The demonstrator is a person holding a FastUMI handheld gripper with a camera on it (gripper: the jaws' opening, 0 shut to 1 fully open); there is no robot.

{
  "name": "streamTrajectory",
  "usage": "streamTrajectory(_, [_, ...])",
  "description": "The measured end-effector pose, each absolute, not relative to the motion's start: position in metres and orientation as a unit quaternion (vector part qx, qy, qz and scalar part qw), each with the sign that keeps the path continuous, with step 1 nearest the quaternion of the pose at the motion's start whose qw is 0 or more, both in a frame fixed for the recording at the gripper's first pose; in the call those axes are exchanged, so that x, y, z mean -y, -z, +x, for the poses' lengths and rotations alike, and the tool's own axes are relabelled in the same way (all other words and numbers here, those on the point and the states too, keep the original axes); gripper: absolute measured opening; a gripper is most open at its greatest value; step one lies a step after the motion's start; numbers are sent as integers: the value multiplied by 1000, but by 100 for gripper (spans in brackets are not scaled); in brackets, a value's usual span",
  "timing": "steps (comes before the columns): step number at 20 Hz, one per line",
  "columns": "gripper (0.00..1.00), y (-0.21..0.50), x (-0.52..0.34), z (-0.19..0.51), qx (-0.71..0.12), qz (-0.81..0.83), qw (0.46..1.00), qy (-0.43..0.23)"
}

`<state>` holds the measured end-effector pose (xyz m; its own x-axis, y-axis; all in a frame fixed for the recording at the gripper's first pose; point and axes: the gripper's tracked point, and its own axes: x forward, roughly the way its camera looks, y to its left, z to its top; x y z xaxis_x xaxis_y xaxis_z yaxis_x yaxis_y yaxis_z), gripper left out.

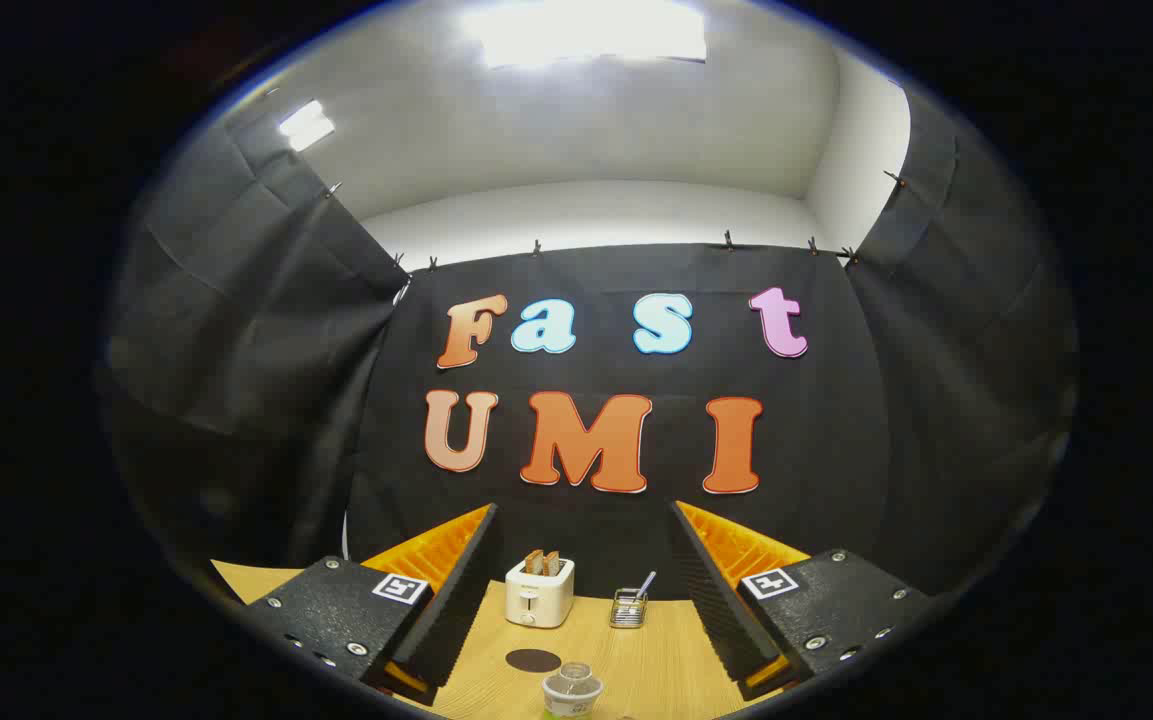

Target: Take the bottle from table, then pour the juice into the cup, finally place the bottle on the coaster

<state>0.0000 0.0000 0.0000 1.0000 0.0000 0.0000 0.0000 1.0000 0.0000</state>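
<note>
Gripper view:
Claw (576,600): your fingers stand wide apart, holding nothing.
Cup (572,692): clear, low between the fingers, nearest you on the counter (656,660).
Coaster (533,660): dark disc just left of and beyond the cup, bare.
Toaster (539,590): beyond the coaster by the wall, two slices sticking up.
Wire basket (628,608): right of the toaster, beyond the cup.

Overexposed ceiling panel (586,30) lights booth from above; table (656,660) evenly lit; strong fisheye curvature, edges dim, soft.
</note>
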Motion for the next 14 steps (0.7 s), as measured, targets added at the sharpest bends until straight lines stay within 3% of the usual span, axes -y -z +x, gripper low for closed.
streamTrajectory(14, [98, 11, 5, 2, -12, 8, 1000, 4])
